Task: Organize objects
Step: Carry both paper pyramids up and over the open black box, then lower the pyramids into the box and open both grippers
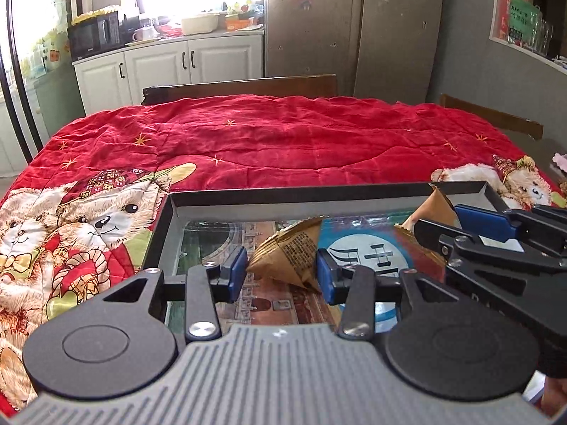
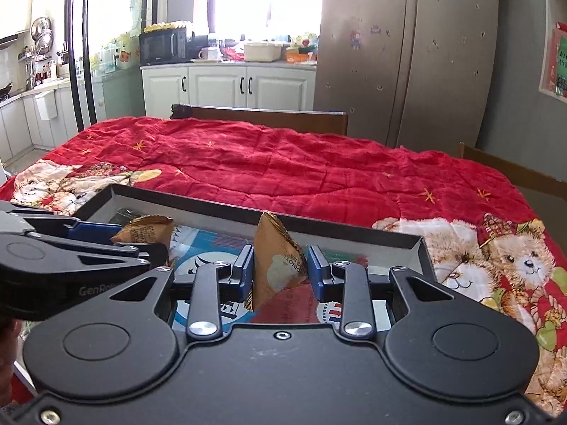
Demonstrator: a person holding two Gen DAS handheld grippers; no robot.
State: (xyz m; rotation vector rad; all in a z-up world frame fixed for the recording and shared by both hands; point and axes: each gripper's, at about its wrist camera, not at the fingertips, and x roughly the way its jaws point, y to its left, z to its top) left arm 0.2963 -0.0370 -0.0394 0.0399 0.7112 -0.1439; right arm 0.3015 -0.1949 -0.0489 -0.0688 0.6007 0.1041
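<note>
A shallow black box [image 1: 283,198] with grey inner walls lies on the red quilt, with flat printed packs [image 1: 368,251] on its floor. Both grippers hover over it side by side. My left gripper [image 1: 282,271] is shut on a brown pyramid-shaped packet [image 1: 288,253], its blue pads pressing both sides. My right gripper [image 2: 281,269] is shut on a second brown pyramid packet [image 2: 274,265], held upright. In the right wrist view the left gripper's packet [image 2: 145,232] shows at the left over the box [image 2: 319,230]. In the left wrist view the right gripper's packet [image 1: 434,209] sits at the box's right end.
A red quilt with teddy bears [image 1: 248,138] covers the table. Wooden chair backs [image 1: 241,86] stand along its far edge and another [image 2: 510,168] at the far right. Beyond are white cabinets [image 2: 226,85] and a steel fridge [image 2: 407,53].
</note>
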